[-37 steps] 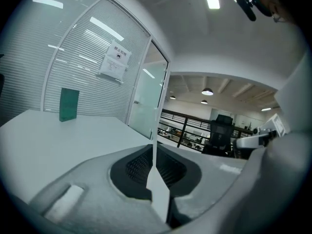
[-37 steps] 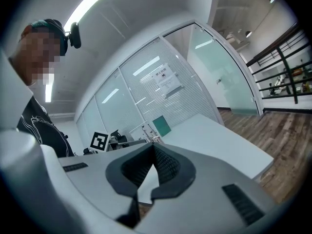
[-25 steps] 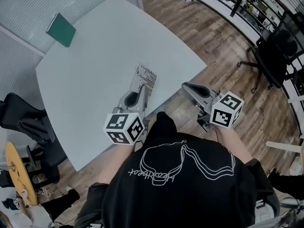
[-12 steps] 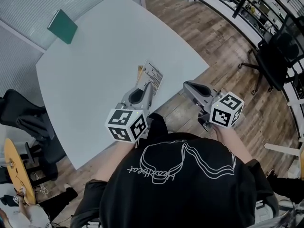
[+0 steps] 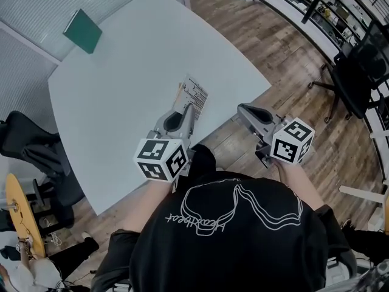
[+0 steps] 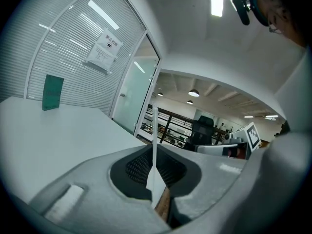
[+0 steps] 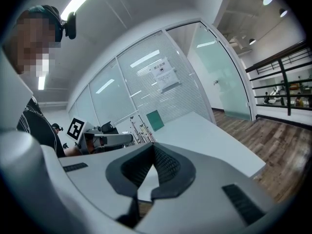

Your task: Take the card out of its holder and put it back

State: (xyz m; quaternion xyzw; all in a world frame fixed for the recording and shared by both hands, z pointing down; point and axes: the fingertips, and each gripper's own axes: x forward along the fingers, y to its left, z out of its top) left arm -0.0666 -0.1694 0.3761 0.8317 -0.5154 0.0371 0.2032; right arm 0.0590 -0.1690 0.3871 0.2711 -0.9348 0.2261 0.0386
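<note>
nothing has really moved in the last second: your left hand-held gripper (image 5: 188,108) stays pinching the card (image 5: 194,95) by its lower edge. it holds it upright above the worktop's (image 5: 121,90) near edge, so the top stays free to grab. a brown sliver (image 5: 180,92) behind it may be the holder. your right hand-held gripper (image 5: 243,109), jaws pressed together and empty, waits just off the worktop's edge; it must spread before pulling.

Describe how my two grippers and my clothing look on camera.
The left gripper and right gripper both have light grey moulded jaws lined with dark ribbed pads. Each carries a white cube printed with black square markers. The person wears a black T-shirt with a white line drawing. No cables show.
</note>
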